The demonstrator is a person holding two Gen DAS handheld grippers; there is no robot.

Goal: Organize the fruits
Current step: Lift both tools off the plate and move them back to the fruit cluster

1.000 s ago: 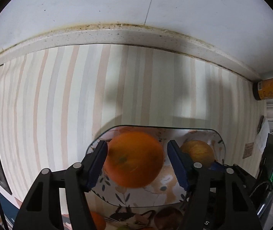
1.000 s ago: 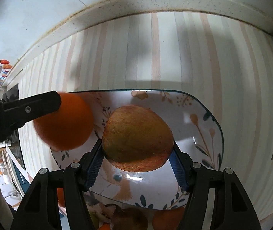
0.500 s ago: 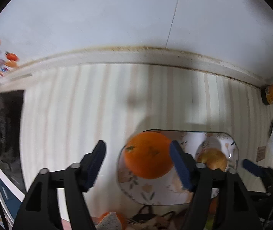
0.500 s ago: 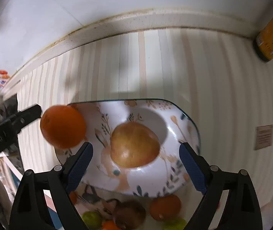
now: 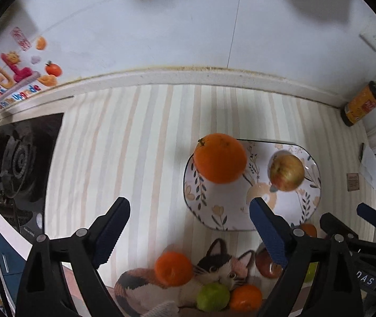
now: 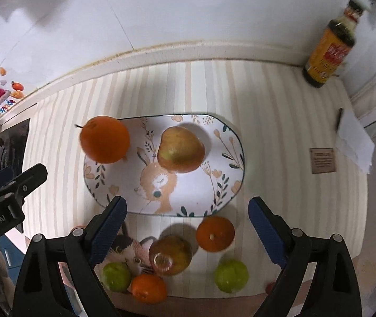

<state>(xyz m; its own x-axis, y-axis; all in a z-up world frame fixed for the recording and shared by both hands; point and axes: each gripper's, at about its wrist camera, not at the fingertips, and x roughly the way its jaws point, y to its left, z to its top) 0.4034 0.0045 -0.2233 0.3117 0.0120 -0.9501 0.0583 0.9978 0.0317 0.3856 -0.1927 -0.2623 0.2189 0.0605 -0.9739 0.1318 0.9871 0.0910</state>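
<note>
A striped desk (image 6: 280, 121) carries an oval rabbit-print plate (image 6: 188, 200). On the plate sit a large orange (image 6: 104, 139) at its left end and an apple (image 6: 180, 149) near the middle. Nearer the camera, smaller oranges, green fruits and what may be another apple lie loose on the desk. Left gripper (image 5: 189, 233) and right gripper (image 6: 186, 231) hover with fingers spread wide, holding nothing.

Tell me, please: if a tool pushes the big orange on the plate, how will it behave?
The big orange is round and sits at the plate's left rim, so it would probably roll, possibly off the edge. Its skin looks firm, so it likely keeps its shape.
</note>
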